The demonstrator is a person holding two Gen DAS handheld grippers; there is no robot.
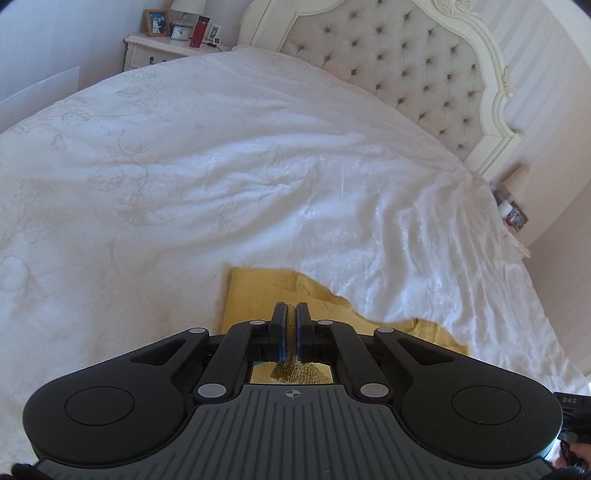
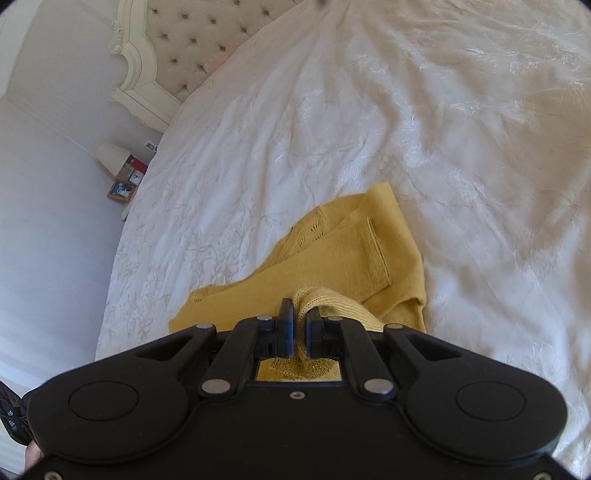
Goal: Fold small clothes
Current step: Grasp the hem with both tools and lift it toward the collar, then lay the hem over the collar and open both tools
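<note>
Slippage was the risk: left gripper [image 1: 291,314] and right gripper [image 2: 299,317] each pinched only a thin knit edge of the mustard cardigan [image 2: 332,258] on the white bedspread [image 2: 406,129], so uneven pulling could free it.

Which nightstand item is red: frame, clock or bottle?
The bottle: a tall red cylinder with a dark cap, right of the clock. The picture frame is wooden.
</note>
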